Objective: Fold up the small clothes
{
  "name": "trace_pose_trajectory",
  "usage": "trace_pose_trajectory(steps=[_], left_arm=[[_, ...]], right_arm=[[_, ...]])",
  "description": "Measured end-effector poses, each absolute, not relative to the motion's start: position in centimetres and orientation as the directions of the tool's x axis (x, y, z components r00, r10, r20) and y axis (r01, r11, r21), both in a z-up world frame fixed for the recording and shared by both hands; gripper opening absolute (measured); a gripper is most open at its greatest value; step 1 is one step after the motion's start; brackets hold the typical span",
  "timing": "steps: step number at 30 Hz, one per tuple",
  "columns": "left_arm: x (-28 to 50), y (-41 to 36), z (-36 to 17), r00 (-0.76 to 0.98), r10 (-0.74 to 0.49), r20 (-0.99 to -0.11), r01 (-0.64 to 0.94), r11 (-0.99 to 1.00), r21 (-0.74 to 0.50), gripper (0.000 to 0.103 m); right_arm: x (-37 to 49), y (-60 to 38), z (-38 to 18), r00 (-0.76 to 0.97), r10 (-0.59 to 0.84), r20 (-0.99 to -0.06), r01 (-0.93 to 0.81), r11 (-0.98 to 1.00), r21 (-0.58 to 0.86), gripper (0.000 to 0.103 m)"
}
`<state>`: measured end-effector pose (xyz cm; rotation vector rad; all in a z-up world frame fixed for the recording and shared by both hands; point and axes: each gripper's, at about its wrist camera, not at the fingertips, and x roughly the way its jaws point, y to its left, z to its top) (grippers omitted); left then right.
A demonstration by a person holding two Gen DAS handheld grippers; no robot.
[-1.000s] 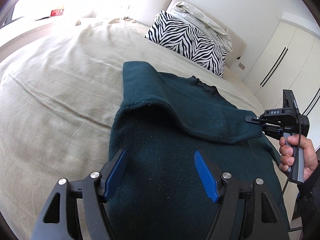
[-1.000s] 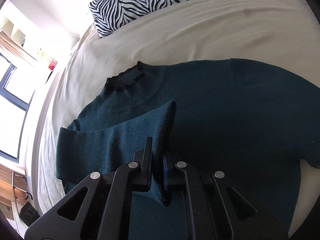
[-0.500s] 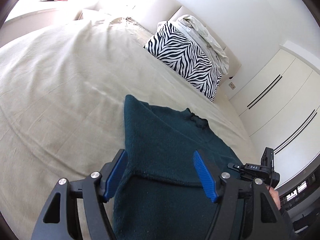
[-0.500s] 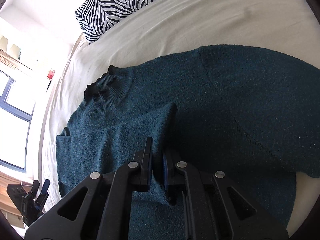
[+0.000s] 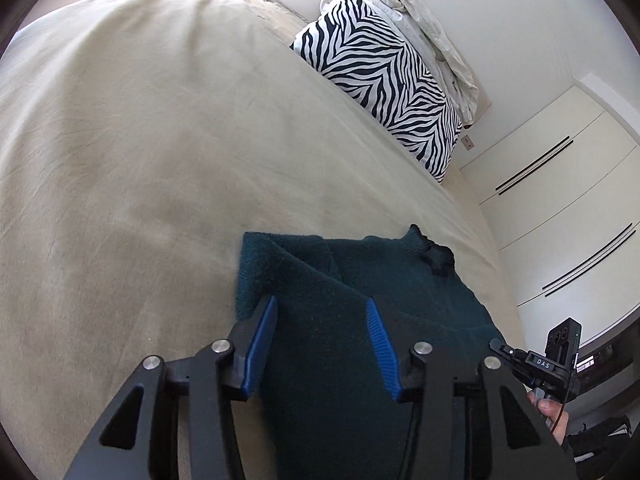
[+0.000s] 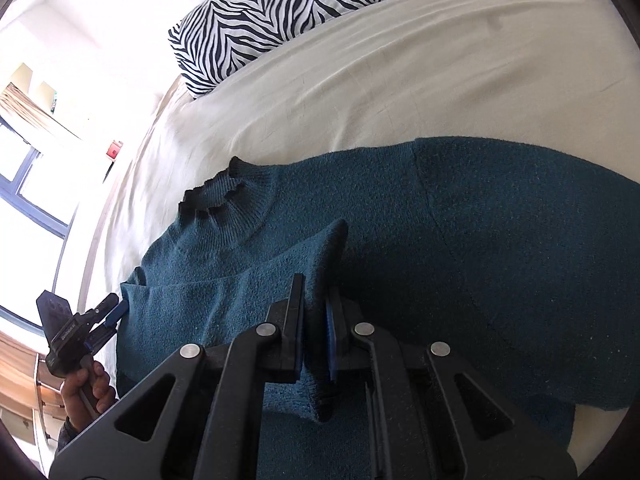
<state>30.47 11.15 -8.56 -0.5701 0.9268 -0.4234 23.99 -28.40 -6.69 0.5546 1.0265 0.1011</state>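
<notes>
Here, a dark teal sweater lies spread on a beige bed, one sleeve folded across its chest. The left gripper hovers with jaws spread at the folded edge, grasping nothing. The right gripper is clenched on the sleeve's cuff; judging from this, lay the cuff flat and level before releasing, so the fold keeps straight.

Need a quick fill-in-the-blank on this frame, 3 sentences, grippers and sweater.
1. The right gripper is shut on a fold of the ____ sweater.
2. The left gripper hangs over the sweater with its jaws ____.
3. The pillow at the head of the bed has a ____ print.

Missing words: teal; open; zebra
</notes>
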Motion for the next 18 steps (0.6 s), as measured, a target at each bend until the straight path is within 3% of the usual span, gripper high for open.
trace_pose_trajectory(steps=[4, 8, 11, 14, 15, 16, 18], left_arm=[[30.3, 11.1, -8.8, 0.547, -0.556, -0.626, 0.114, 0.79, -0.602, 0.049], [30.6, 11.5, -8.8, 0.546, -0.569, -0.615, 0.105, 0.775, -0.623, 0.049], [30.8, 12.0, -8.3, 0.554, -0.581, -0.596, 0.093, 0.755, -0.649, 0.051], [31.5, 12.5, -8.0, 0.57, -0.575, -0.586, 0.08, 0.749, -0.657, 0.055], [31.8, 12.4, -8.2, 0.565, -0.576, -0.591, 0.076, 0.75, -0.657, 0.055], [32.1, 12.2, -8.5, 0.554, -0.578, -0.599, 0.076, 0.752, -0.655, 0.055], [31.9, 11.9, -8.7, 0.554, -0.571, -0.605, 0.089, 0.764, -0.639, 0.055]], right_arm=[[24.1, -27.6, -5.4, 0.556, 0.299, -0.775, 0.12, 0.894, 0.431, 0.008], [25.1, -28.2, -8.1, 0.467, 0.299, -0.832, 0.171, 0.893, 0.416, 0.009], [24.5, -29.4, -9.4, 0.473, 0.364, -0.802, 0.189, 0.848, 0.496, 0.014], [23.3, -30.8, -9.0, 0.522, 0.368, -0.769, 0.223, 0.812, 0.54, 0.038], [22.7, -31.3, -8.6, 0.547, 0.36, -0.756, 0.235, 0.8, 0.552, 0.052], [22.1, -31.8, -8.1, 0.577, 0.349, -0.738, 0.249, 0.786, 0.566, 0.057], [21.0, -32.7, -6.9, 0.63, 0.353, -0.692, 0.248, 0.752, 0.61, 0.057]])
